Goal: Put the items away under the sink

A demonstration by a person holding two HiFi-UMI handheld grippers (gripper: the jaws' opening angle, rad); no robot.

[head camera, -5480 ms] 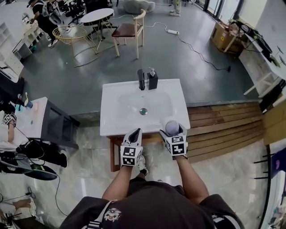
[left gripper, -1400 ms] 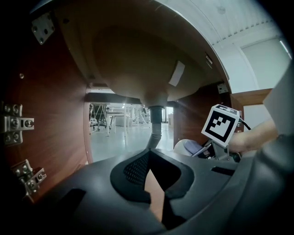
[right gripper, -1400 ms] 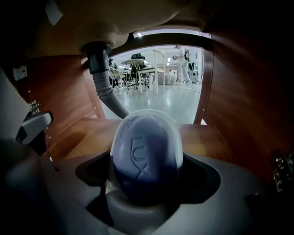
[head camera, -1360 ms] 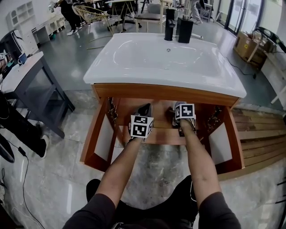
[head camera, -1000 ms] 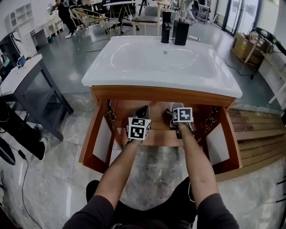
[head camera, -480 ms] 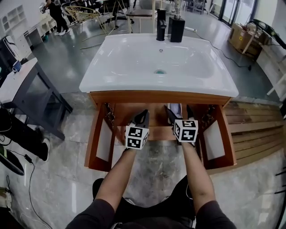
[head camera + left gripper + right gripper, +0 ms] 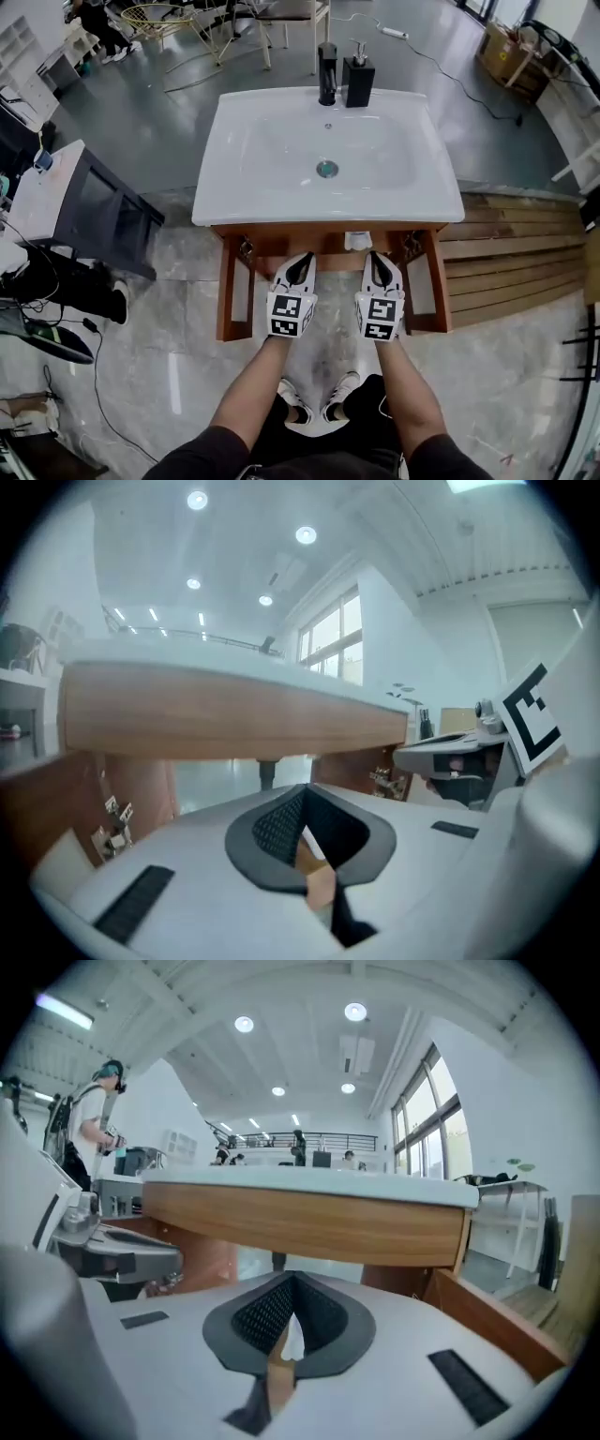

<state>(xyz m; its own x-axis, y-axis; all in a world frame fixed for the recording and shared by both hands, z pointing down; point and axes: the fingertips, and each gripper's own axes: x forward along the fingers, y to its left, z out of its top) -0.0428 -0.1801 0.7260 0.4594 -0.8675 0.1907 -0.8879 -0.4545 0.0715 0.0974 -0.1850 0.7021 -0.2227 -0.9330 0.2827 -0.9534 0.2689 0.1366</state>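
A white basin [image 7: 234,187] tops a wooden cabinet whose two doors, left [image 7: 232,291] and right [image 7: 433,281], stand open. A small white item [image 7: 357,241] rests inside on the shelf under the basin. My left gripper [image 7: 302,262] [image 7: 303,829] is shut and empty, just in front of the cabinet opening. My right gripper [image 7: 375,261] [image 7: 287,1327] hovers beside it, a little nearer than the white item; its jaws have just closed with nothing between them. Both gripper views look level at the cabinet's wooden front rail [image 7: 300,1218].
A black faucet [image 7: 326,73] and a soap dispenser [image 7: 357,80] stand at the basin's far rim. A grey side table [image 7: 84,202] is at the left, a wooden slat platform [image 7: 516,253] at the right. My shoes [image 7: 319,398] are on the marble floor below.
Both grippers have drawn back out of the cabinet and risen. The right jaws, open half a second ago near the white item, are now shut and empty. The head view has lifted higher.
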